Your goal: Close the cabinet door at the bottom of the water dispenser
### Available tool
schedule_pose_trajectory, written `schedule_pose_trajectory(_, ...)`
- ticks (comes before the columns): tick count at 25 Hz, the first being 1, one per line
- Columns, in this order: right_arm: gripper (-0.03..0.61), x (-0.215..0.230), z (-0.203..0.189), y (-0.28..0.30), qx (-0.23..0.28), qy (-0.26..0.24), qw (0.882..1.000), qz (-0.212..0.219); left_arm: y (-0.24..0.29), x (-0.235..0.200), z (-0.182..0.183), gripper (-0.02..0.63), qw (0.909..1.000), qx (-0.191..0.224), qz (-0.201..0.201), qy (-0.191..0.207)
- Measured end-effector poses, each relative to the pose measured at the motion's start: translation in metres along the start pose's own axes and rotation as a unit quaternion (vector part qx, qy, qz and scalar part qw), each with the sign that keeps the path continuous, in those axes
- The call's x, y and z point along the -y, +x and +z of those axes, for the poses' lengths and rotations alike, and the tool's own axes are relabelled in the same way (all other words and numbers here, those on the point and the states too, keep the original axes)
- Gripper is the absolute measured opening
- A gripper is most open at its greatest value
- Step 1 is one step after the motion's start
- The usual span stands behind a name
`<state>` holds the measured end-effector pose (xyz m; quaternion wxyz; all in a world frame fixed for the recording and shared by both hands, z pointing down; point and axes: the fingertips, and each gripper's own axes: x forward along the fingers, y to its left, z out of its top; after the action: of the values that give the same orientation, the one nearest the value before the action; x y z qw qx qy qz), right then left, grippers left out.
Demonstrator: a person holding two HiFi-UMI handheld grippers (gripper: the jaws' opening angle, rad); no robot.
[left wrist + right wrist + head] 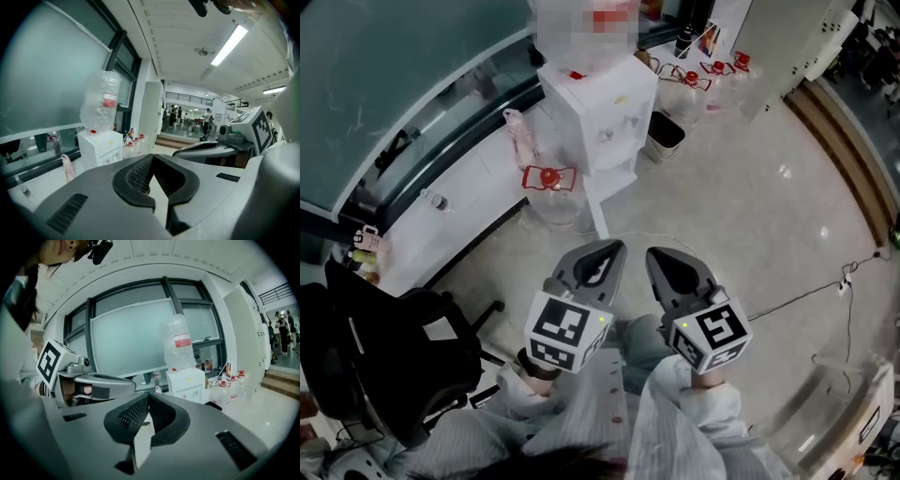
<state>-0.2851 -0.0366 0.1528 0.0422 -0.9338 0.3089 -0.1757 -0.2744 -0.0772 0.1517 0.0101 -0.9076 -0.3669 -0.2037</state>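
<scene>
Grey jaws on left gripper (153, 155) and right gripper (147, 394) both sit clenched, holding nothing.

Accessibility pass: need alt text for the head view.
The left gripper and right gripper, grey with marker cubes, tongs shut and empty, point toward a white box-shaped water dispenser whose white bottom cabinet door stands open. A clear plastic jug with a red cap sits beside it.

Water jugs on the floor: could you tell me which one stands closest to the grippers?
The lone red-capped jug left of the white dispenser in the head view; the other jugs cluster farther away, beyond the bin.
</scene>
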Motion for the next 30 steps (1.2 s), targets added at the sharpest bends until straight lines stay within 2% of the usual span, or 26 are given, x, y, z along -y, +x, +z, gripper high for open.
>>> schedule_pose_trajectory(9, 0.014, 0.050, 0.012, 0.032, -0.003, 0.004, 1.000, 0.004, 0.054, -0.034, 0.019, 0.011, 0.9999, 0.005, 0.014, -0.006)
schedule_pose_trajectory(19, 0.014, 0.154, 0.051, 0.059, -0.003, -0.012, 0.999, 0.029, 0.154, -0.052, 0.074, 0.011, 0.9990, 0.017, 0.041, -0.009)
schedule_pose_trajectory(30, 0.014, 0.257, 0.066, 0.076, -0.011, -0.010, 0.999, 0.044, 0.253, -0.061, 0.109, 0.011, 0.9981, 0.013, 0.059, -0.013)
